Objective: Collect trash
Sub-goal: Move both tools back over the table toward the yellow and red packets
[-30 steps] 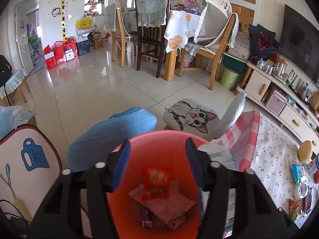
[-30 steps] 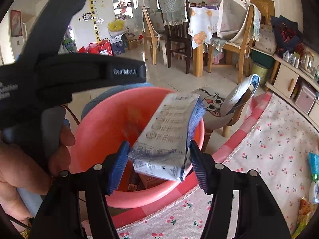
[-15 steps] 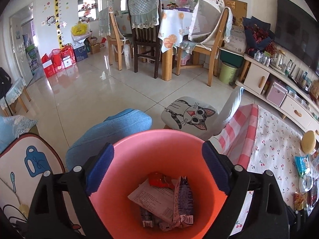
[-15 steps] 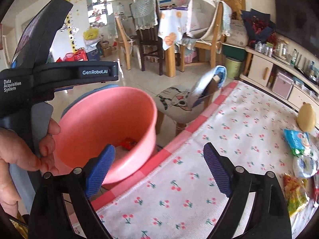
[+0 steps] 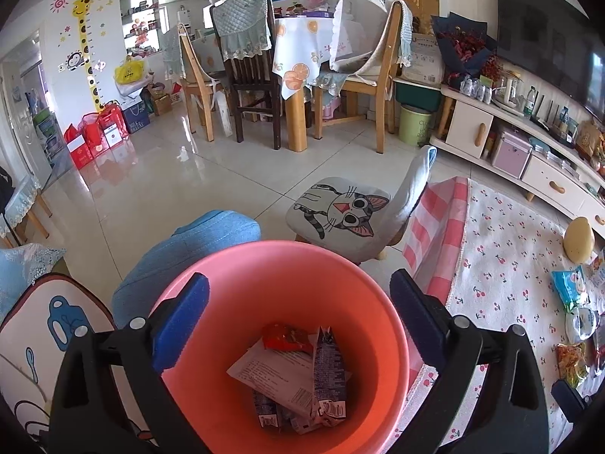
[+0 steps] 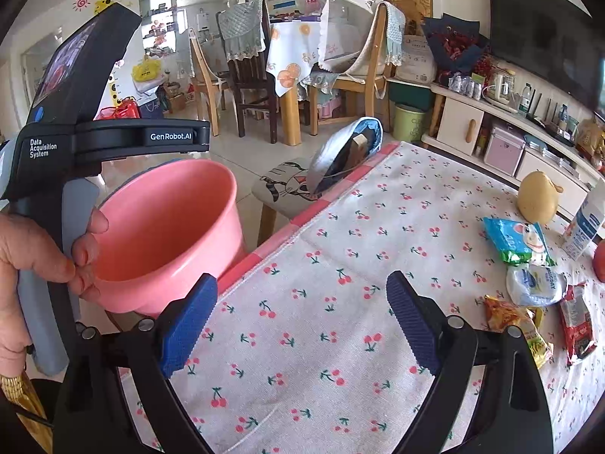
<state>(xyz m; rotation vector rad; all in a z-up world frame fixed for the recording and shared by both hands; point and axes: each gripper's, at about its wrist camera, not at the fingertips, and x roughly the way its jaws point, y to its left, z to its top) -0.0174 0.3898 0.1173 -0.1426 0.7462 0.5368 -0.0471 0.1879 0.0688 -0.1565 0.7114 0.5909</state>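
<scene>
Only the left wrist camera looked down into the pink bucket (image 5: pixel 287 265), and there the collected trash lay at the bottom: a red wrapper (image 5: pixel 287 337), a white printed packet (image 5: pixel 276 374) and a dark foil wrapper (image 5: pixel 328 363) heaped together. The left gripper (image 5: pixel 298 317) hung over the bucket's mouth with its jaws spread wide and nothing between them, one blue pad near each side of the rim.

The right wrist camera caught the bucket (image 6: pixel 166 234) from the side, so its contents were hidden, but it showed what the other view barely reached: the cherry-print tablecloth (image 6: pixel 340 249) with litter at its far right. A blue-green snack bag (image 6: pixel 516 242), a white crumpled pouch (image 6: pixel 535 285), an orange-yellow wrapper (image 6: pixel 514 323) and a red wrapper (image 6: pixel 576 327) lay close together, beside a yellow rounded figure (image 6: pixel 537 198) and a white carton (image 6: pixel 588 223). The right gripper (image 6: pixel 302 321) hovered above bare cloth, jaws parted wide and empty, well apart from that litter.

The left hand (image 6: pixel 41 261) gripped the black device handle just beside the bucket, which sat off the table's edge. Behind it stood a small chair with a cat-face cushion (image 5: pixel 340 215), a blue cushioned stool (image 5: pixel 189 249), and farther off the dining table with wooden chairs (image 5: pixel 302 49).
</scene>
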